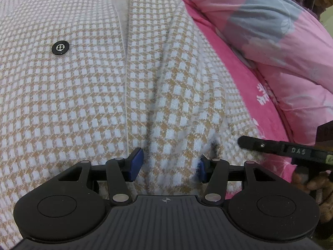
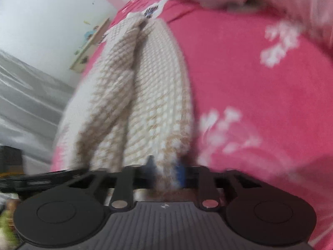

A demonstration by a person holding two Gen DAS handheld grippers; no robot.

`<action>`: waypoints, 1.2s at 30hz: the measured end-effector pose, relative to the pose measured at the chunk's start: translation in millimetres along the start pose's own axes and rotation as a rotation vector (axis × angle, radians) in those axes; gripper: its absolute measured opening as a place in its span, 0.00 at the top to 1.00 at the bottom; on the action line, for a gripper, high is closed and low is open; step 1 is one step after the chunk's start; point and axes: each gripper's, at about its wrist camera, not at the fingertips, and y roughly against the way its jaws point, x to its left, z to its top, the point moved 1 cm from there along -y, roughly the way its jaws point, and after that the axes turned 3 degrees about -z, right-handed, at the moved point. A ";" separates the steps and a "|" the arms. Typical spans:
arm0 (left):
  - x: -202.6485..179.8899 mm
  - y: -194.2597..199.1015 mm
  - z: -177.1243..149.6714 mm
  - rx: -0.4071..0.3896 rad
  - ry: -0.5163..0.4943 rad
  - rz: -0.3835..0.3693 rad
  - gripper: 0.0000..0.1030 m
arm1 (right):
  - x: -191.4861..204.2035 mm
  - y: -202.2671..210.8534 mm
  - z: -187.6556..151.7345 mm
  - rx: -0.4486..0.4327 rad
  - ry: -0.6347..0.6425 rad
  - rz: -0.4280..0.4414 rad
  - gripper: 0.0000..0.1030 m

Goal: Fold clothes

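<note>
Beyond the tan-and-white checked knit cardigan (image 1: 104, 95), a strip of bare pink snowflake-print bedsheet (image 2: 239, 79) lies open for passage. A bulky pink-and-grey floral quilt (image 1: 281, 41) walls that strip's far side. The right gripper's black fingers (image 1: 256, 143) crowd the cardigan's near edge.

We see the right wrist view smeared by motion: the cardigan (image 2: 145, 95) weave, the white prints on the bed sheet (image 2: 239, 79) and the right gripper (image 2: 166, 168) all lack sharp edges. Its jaws sit buried in knit, so we cannot read their gap. In the left wrist view, the frame cuts off the cardigan (image 1: 83, 95) and the quilt (image 1: 281, 41).
</note>
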 end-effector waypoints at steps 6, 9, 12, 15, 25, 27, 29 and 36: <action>15.7 16.6 -0.6 0.010 -0.031 -0.006 0.49 | 6.0 -11.0 -5.2 -0.005 -0.045 -0.027 0.72; 13.1 19.0 -1.8 0.004 -0.035 0.001 0.49 | 4.4 -16.3 -5.7 -0.002 -0.093 0.006 0.61; 11.0 21.5 -2.9 0.000 -0.036 0.004 0.49 | 13.0 -12.7 -9.6 -0.009 -0.046 -0.008 0.62; 10.9 16.2 -1.3 -0.003 -0.033 0.003 0.49 | 20.3 -10.1 -16.1 0.012 -0.001 -0.009 0.78; 8.1 11.1 -5.1 0.000 -0.072 0.023 0.49 | 84.4 55.8 19.0 -0.347 0.486 -0.304 0.83; 5.1 10.8 -3.5 0.004 -0.085 0.032 0.48 | 105.7 71.8 42.0 -0.428 0.640 -0.400 0.83; 2.5 10.6 -2.0 0.004 -0.093 0.042 0.48 | 121.2 84.2 68.9 -0.494 0.722 -0.477 0.84; -4.0 10.5 3.0 0.015 -0.134 0.055 0.48 | 168.8 142.8 181.0 -0.679 0.888 -0.697 0.84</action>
